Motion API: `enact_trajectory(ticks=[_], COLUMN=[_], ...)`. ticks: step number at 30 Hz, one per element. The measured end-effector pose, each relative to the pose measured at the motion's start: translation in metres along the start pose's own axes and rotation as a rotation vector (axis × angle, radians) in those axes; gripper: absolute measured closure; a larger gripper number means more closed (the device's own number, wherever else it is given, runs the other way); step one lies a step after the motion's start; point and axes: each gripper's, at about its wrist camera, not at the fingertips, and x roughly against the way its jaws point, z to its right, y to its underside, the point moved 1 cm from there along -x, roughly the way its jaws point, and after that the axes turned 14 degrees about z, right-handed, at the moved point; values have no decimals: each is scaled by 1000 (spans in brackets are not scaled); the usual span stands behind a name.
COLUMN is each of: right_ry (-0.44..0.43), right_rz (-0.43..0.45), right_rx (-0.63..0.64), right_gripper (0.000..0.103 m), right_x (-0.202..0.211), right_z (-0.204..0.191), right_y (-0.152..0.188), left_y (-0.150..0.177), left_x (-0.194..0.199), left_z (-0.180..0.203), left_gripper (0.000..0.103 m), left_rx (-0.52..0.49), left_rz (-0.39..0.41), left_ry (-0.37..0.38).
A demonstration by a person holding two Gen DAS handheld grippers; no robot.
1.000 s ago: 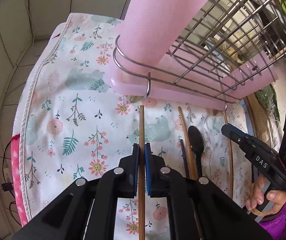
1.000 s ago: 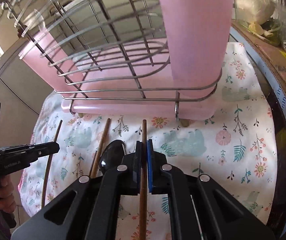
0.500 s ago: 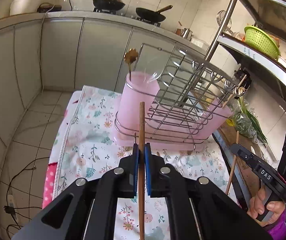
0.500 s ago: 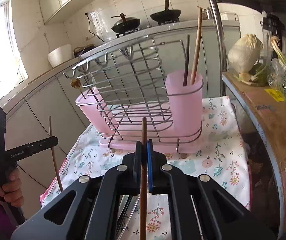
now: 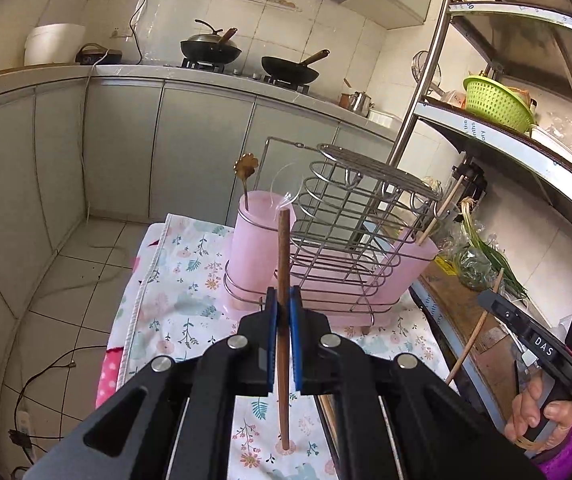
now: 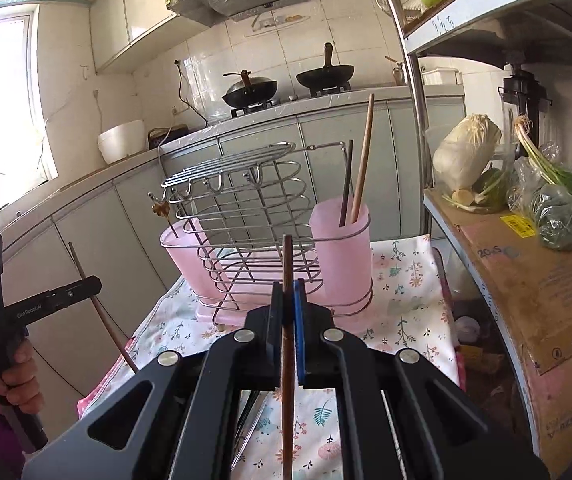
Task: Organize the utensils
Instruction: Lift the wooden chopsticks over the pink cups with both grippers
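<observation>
Left gripper [image 5: 281, 312] clamped on dark brown wooden chopstick [image 5: 283, 248], held upright above floral cloth-covered desk [image 5: 181, 296]. Right gripper [image 6: 287, 308] clamped on second brown wooden chopstick [image 6: 287, 264], also upright. Chrome wire dish rack [image 6: 245, 208] ahead; pink plastic cup [image 6: 342, 248] at its end holds two chopsticks

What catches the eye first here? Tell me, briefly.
Each gripper clamps one wooden chopstick: the left gripper and the right gripper, both raised over the floral cloth. Ahead stands the wire rack with pink cups; the right-hand cup already holds two chopsticks.
</observation>
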Motion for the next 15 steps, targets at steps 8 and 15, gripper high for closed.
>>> enact_trajectory(ticks=[8, 15], right_ry=[26, 31], right_rz=[122, 272], right_rx=[10, 46], right_gripper=[98, 98], right_x=[10, 19], right_z=[0, -5], right_y=[-41, -100], left_y=[-34, -82], left_x=[15, 28], left_z=[8, 18], left_gripper=[98, 98], left_rx=[-21, -42], left_rz=[106, 226], left_ry=[0, 0])
